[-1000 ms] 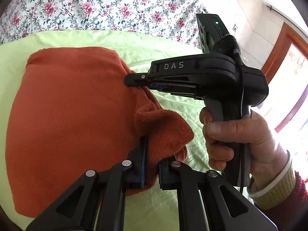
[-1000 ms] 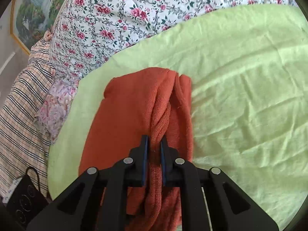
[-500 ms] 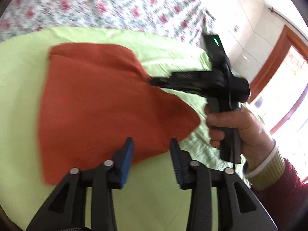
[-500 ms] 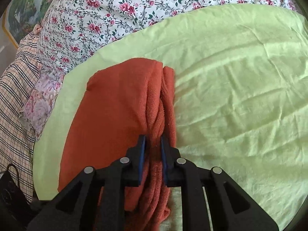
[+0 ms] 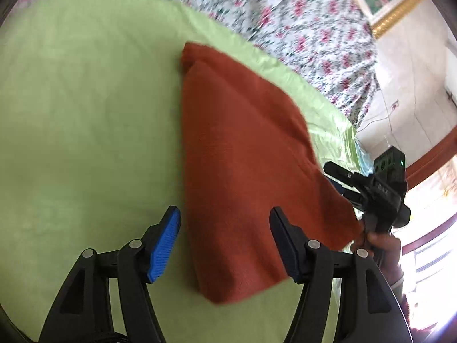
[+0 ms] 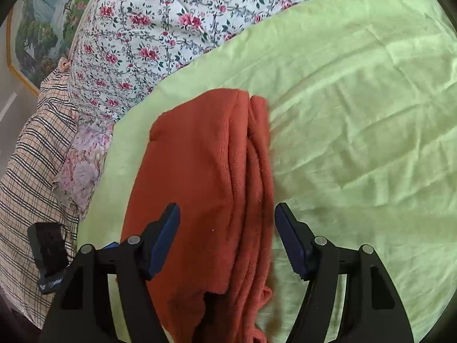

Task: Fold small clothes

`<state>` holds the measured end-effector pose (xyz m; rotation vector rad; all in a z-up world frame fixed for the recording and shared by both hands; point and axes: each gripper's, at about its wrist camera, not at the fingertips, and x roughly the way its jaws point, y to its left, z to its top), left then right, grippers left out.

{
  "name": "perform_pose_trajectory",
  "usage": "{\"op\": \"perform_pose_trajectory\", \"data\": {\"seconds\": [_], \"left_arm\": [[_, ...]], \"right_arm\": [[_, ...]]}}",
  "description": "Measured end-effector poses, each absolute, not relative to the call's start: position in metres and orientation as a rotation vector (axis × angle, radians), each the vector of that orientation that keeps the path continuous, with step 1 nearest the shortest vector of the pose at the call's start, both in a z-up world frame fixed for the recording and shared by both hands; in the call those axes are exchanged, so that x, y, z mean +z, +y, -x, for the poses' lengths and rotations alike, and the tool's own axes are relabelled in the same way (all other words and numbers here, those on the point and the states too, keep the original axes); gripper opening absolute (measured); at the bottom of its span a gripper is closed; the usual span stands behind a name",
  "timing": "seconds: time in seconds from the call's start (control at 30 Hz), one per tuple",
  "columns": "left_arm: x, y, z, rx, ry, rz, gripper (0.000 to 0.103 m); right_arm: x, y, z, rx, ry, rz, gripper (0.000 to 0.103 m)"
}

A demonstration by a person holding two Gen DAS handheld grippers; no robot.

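Green sheet (image 6: 357,100) covers the bed, lightly creased; floral quilt (image 6: 160,28) lies beyond it, checked cloth (image 6: 25,154) at the far left edge. Framed landscape picture (image 6: 40,20) on wall. Left view shows pale wall w/ wood trim, bright window at rt.

Left hand-held gripper (image 5: 225,240): wide open, blue pads apart, nothing held; garment edge lies between the fingers, contact not clear. Right hand-held gripper (image 6: 227,240): also wide open, empty, fingers straddling the garment's bunched side. In left view it sits at garment's rt corner, jaws apart.

Rust-orange knit garment (image 6: 205,188) lies on sheet, folded over, flat on one side; rolled ridges along its rt edge, lower end rumpled.
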<state>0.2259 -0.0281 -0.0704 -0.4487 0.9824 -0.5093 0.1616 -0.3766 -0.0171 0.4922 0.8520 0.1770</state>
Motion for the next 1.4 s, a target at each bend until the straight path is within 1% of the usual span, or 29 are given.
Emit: {"op": "perform_pose_trajectory", "data": {"seconds": [0.1, 0.23, 0.27, 0.3, 0.37, 0.4, 0.43, 0.5, 0.67, 0.87, 0.97, 1.03, 1.1, 1.17, 1.27, 1.33, 1.4], "left_arm": [[-0.087, -0.034, -0.248, -0.520, 1.032, 0.478, 0.065], [-0.093, -0.038, -0.263, -0.549, 1.026, 0.514, 0.063], [-0.094, -0.040, -0.266, -0.553, 1.023, 0.517, 0.060], [-0.094, -0.041, -0.270, -0.553, 1.018, 0.517, 0.046], [-0.096, -0.045, -0.275, -0.565, 1.024, 0.519, 0.035], [-0.095, -0.045, -0.274, -0.564, 1.014, 0.519, 0.029], [-0.092, -0.043, -0.270, -0.569, 0.995, 0.520, 0.026], [-0.081, -0.039, -0.259, -0.570, 0.966, 0.512, 0.023], [-0.051, -0.014, -0.214, -0.552, 0.901, 0.478, 0.022], [-0.030, 0.054, -0.153, -0.468, 0.850, 0.451, 0.022], [-0.036, 0.079, -0.134, -0.427, 0.859, 0.435, 0.023], [-0.051, 0.088, -0.128, -0.388, 0.898, 0.411, 0.023], [-0.070, 0.093, -0.126, -0.359, 0.936, 0.406, 0.024], [-0.078, 0.096, -0.122, -0.342, 0.935, 0.420, 0.031], [-0.076, 0.100, -0.111, -0.331, 0.916, 0.456, 0.034], [-0.070, 0.097, -0.098, -0.306, 0.899, 0.414, 0.035], [-0.064, 0.097, -0.080, -0.283, 0.874, 0.362, 0.038]], "right_arm": [[-0.027, -0.375, -0.172, 0.185, 0.885, -0.495, 0.070], [-0.037, -0.374, -0.181, 0.227, 0.903, -0.515, 0.069], [-0.039, -0.374, -0.182, 0.228, 0.905, -0.520, 0.063], [-0.041, -0.375, -0.184, 0.227, 0.911, -0.526, 0.057], [-0.047, -0.378, -0.187, 0.243, 0.917, -0.569, 0.036], [-0.048, -0.377, -0.186, 0.249, 0.917, -0.585, 0.032], [-0.047, -0.375, -0.185, 0.246, 0.912, -0.587, 0.028], [-0.040, -0.369, -0.179, 0.249, 0.891, -0.582, 0.026], [-0.028, -0.336, -0.164, 0.350, 0.855, -0.610, 0.023], [-0.037, -0.268, -0.152, 0.495, 0.863, -0.604, 0.023], [-0.046, -0.240, -0.152, 0.540, 0.885, -0.602, 0.023], [-0.055, -0.225, -0.152, 0.535, 0.907, -0.577, 0.023], [-0.062, -0.218, -0.152, 0.491, 0.931, -0.530, 0.023], [-0.072, -0.216, -0.151, 0.450, 0.954, -0.502, 0.026], [-0.074, -0.222, -0.147, 0.425, 0.957, -0.536, 0.031], [-0.068, -0.225, -0.141, 0.394, 0.948, -0.520, 0.032], [-0.057, -0.228, -0.132, 0.361, 0.930, -0.491, 0.033]]}}
